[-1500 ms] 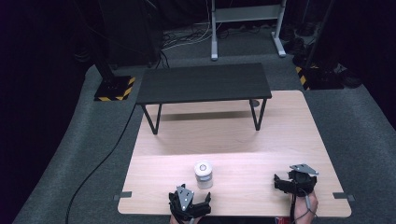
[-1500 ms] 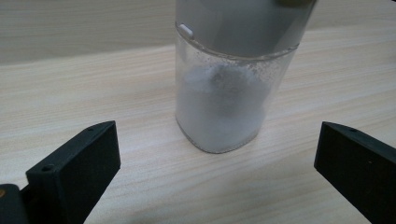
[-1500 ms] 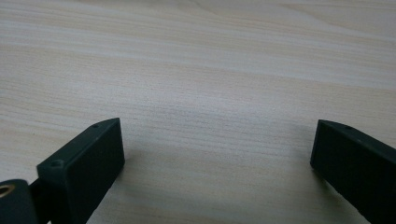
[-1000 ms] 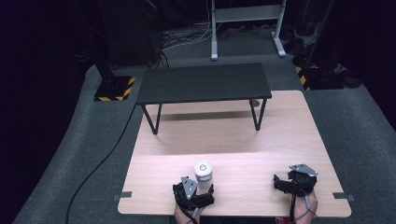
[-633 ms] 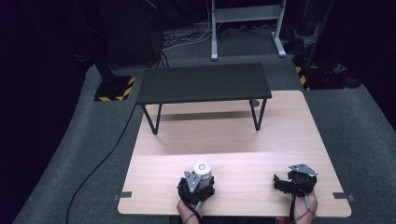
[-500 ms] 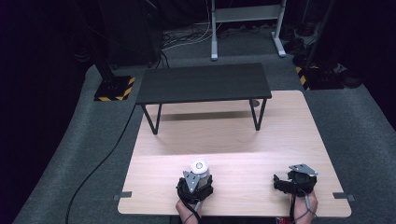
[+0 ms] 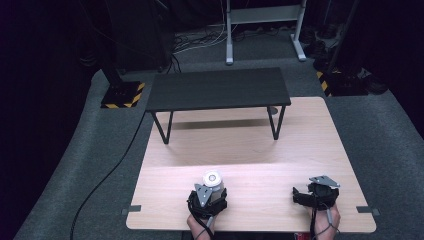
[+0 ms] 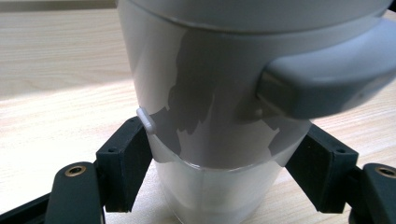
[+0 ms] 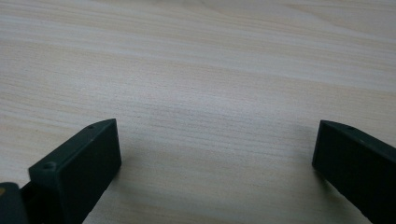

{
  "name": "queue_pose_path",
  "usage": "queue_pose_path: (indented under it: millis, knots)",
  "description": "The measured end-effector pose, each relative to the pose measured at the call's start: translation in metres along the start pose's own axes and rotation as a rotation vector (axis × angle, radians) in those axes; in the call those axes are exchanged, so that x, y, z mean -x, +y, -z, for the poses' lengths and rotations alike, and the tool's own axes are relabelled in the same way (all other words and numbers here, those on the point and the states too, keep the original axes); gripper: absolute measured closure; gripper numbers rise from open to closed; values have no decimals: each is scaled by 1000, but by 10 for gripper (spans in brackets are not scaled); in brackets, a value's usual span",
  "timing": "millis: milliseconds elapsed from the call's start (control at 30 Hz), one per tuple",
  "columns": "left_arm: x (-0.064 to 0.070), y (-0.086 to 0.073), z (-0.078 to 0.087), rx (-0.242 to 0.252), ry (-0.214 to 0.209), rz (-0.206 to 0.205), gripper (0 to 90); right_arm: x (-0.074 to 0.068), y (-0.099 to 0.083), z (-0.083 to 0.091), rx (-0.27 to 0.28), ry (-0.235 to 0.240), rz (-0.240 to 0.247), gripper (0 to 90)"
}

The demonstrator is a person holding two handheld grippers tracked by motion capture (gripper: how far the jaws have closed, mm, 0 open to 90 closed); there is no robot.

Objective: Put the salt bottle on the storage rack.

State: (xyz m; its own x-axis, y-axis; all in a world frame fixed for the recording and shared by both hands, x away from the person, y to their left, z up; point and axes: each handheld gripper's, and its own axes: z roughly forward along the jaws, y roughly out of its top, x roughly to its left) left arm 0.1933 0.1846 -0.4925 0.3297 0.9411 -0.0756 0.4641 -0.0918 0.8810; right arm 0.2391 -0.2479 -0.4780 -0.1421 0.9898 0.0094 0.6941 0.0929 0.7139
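Note:
A white tumbler point(image 7: 212, 178) with a grey lid stands upright on the light wooden table point(image 7: 260, 150), near its front edge and left of centre. My left gripper point(image 7: 211, 189) reaches it from the near side. In the left gripper view the tumbler point(image 8: 210, 116) stands between the two black jaws, and both pads press on its lower wall, so my left gripper point(image 8: 217, 158) is shut on it. My right gripper point(image 7: 300, 192) rests low at the front right, about a hand's width from the table's edge. My right gripper point(image 9: 217, 154) is open over bare wood.
A low black bench point(image 7: 217, 89) stands across the far half of the table. Dark grey carpet surrounds the table, with a black cable point(image 7: 107, 175) on the left, yellow-black striped bases point(image 7: 120, 95) and a metal stand point(image 7: 260, 20) behind.
My left gripper has moved forward and a little right until the tumbler stood between its jaws. The right gripper has stayed still.

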Motion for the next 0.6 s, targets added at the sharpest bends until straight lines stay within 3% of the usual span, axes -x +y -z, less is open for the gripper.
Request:
queue_pose_path:
  millis: [600]
  knots:
    - [-9, 8, 14, 29, -6, -13, 266, 0, 0, 0, 0, 1, 1, 0]
